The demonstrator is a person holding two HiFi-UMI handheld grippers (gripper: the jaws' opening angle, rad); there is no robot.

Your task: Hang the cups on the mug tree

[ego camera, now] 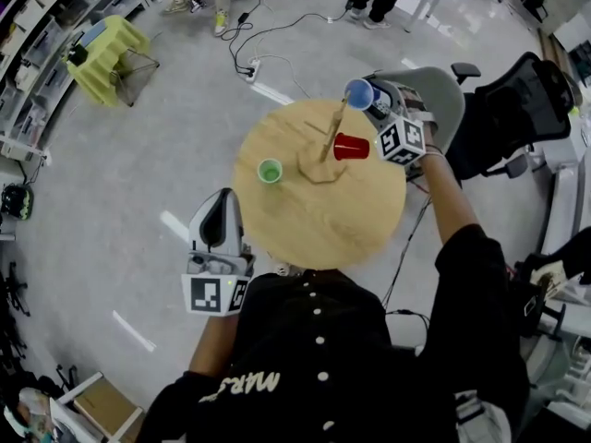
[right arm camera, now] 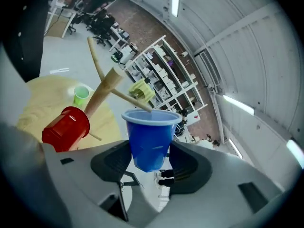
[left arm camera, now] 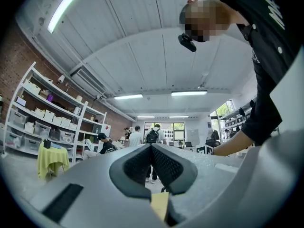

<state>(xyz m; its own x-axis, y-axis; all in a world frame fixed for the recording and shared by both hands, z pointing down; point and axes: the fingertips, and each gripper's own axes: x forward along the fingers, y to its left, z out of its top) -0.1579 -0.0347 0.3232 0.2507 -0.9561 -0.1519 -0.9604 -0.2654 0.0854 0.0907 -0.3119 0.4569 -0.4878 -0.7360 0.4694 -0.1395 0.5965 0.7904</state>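
A wooden mug tree (ego camera: 325, 150) (right arm camera: 102, 94) stands in the middle of a round wooden table (ego camera: 319, 224). A red cup (ego camera: 351, 146) (right arm camera: 66, 127) hangs on one of its pegs, mouth toward the trunk. A green cup (ego camera: 270, 171) (right arm camera: 81, 95) stands upright on the table to the left of the tree. My right gripper (ego camera: 371, 97) (right arm camera: 151, 159) is shut on a blue cup (ego camera: 358, 93) (right arm camera: 151, 137), held high beside the tree's top, and a peg tip reaches the cup's rim. My left gripper (ego camera: 222, 203) (left arm camera: 151, 148) hangs by the table's near left edge, shut and holding nothing.
A yellow-draped cart (ego camera: 106, 53) stands at the far left. A black office chair (ego camera: 517, 109) is to the right of the table. Cables (ego camera: 268, 35) lie on the floor beyond it. Storage shelves (left arm camera: 42, 122) line the brick wall, and people stand farther off.
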